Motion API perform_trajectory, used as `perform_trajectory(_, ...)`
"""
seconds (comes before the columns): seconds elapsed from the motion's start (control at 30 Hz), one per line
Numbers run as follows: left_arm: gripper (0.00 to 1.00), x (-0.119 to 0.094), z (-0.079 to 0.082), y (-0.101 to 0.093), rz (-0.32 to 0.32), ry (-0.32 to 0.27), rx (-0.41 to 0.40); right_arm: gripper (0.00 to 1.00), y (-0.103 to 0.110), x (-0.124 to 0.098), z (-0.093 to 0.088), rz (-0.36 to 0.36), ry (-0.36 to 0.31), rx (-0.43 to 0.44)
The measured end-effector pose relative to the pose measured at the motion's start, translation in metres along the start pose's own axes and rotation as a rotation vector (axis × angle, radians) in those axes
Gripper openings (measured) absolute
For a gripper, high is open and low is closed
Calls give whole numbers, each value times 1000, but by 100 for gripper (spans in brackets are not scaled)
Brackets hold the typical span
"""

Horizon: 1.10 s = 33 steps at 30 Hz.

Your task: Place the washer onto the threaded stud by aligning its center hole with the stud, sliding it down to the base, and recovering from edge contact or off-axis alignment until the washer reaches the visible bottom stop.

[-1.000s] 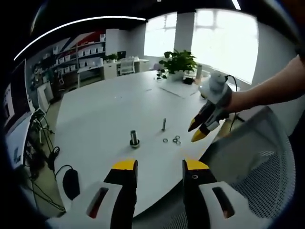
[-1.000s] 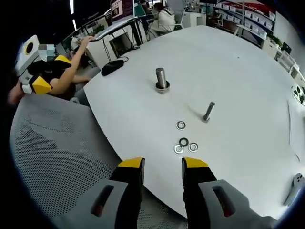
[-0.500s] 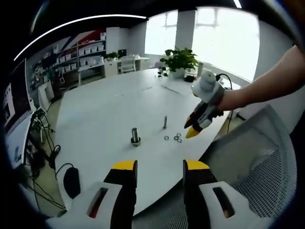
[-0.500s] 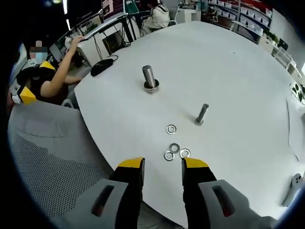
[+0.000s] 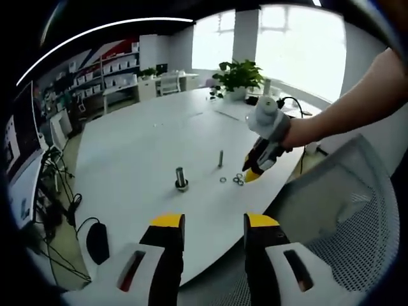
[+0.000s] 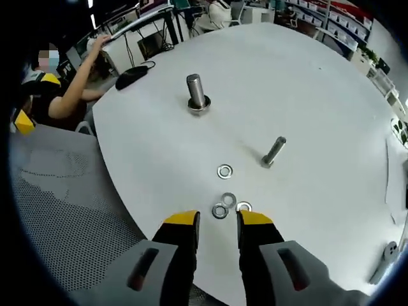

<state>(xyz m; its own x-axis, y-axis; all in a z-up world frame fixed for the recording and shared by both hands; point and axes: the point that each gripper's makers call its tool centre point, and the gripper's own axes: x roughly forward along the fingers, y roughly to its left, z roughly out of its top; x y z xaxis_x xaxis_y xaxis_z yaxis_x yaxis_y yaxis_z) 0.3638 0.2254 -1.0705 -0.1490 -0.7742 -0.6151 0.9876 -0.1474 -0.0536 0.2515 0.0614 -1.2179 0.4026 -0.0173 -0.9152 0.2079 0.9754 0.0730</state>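
Too small beside the thin upright threaded stud (image 5: 220, 159) to count: flat silver steel washers (image 5: 236, 180), partly covered by the right gripper (image 5: 250, 174). Cut off at picture's edge: grey mesh office chair (image 6: 57, 210).

A large white round table (image 6: 319, 76) carries a thick stud (image 6: 195, 93) standing upright on its base, a thinner bolt (image 6: 274, 152) to its right, one washer (image 6: 224, 171) between them, and three clustered washers (image 6: 227, 205) near the edge.
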Motion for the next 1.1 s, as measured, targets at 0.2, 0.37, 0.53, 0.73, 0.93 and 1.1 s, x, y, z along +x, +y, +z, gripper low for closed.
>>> perform_trajectory(0.2,35,1,-3,2,6,11,6,24,9,6,-7,10,34,8)
perform_trajectory(0.37,35,2,-3,1,4,13,7,24,-2,23,-9,6,58,-10)
perform_trajectory(0.53,35,2,-4,1,6,17,8,23,9,17,-10,-7,91,-81)
perform_trajectory(0.73,35,2,-6,1,5,26,10,20,2,20,-7,-36,108,-179)
perform_trajectory(0.93,35,1,-5,2,7,23,4,18,6,20,-5,-16,139,-223)
perform_trajectory(1.1,35,2,-6,0,2,28,13,18,5,24,-6,-12,229,-276)
